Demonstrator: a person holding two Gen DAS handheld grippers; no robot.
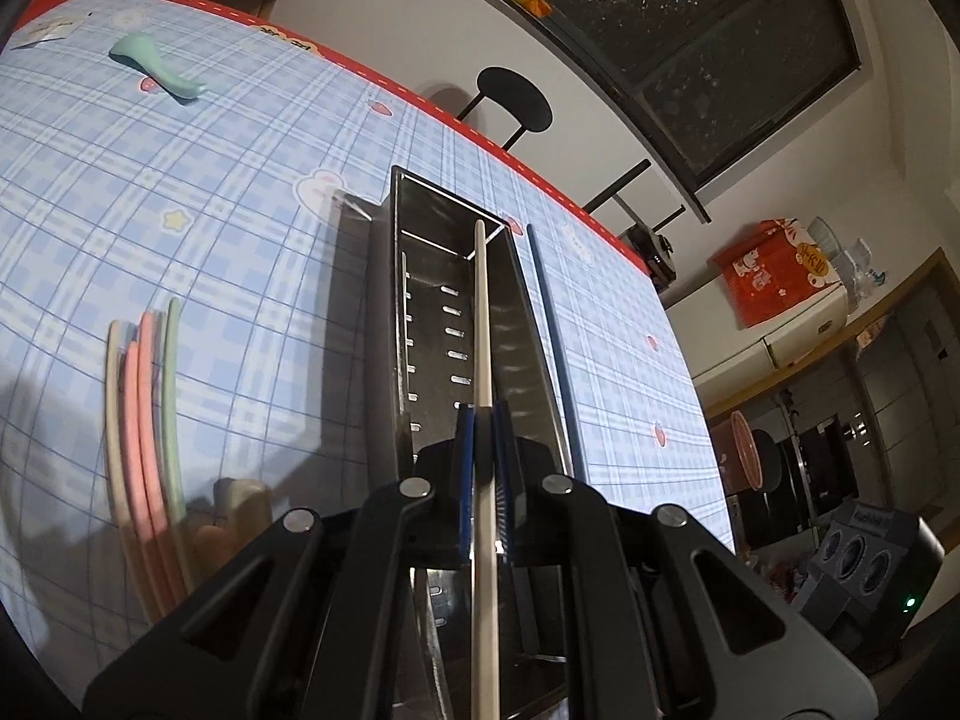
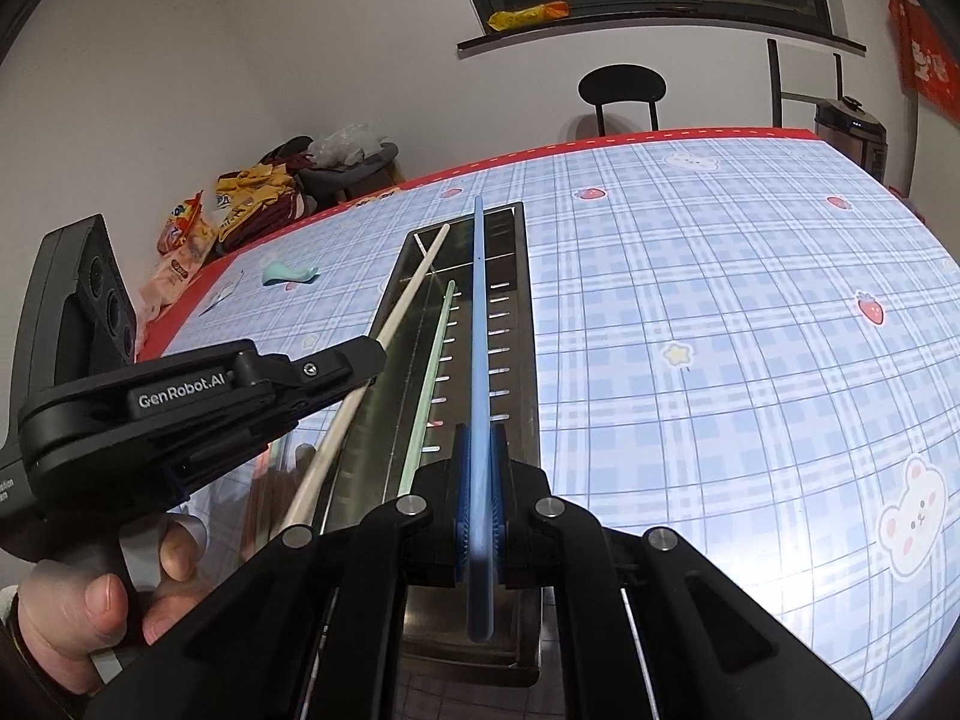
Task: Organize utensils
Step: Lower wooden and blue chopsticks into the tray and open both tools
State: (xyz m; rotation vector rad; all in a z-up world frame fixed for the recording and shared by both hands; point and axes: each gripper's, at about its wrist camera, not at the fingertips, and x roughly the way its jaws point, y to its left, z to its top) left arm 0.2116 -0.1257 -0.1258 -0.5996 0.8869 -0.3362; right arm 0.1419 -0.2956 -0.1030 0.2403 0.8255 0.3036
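A long steel utensil tray (image 1: pixel 516 372) with slotted bottom lies on the plaid table; it also shows in the right wrist view (image 2: pixel 510 276). My left gripper (image 1: pixel 483 420) is shut on a cream chopstick (image 1: pixel 482 312), held over the tray; this gripper (image 2: pixel 360 360) and the cream chopstick (image 2: pixel 414 282) also show in the right wrist view. My right gripper (image 2: pixel 478 438) is shut on a blue chopstick (image 2: pixel 478 300) above the tray; the blue chopstick also shows in the left wrist view (image 1: pixel 549 324). A green chopstick (image 2: pixel 435 360) lies inside the tray.
Several pink, green and cream chopsticks (image 1: pixel 147 420) lie on the table left of the tray. A mint spoon (image 1: pixel 156 69) lies far left, also in the right wrist view (image 2: pixel 288 273). Snack bags (image 2: pixel 192 234) sit at the table's far corner. A black chair (image 2: pixel 623 90) stands behind.
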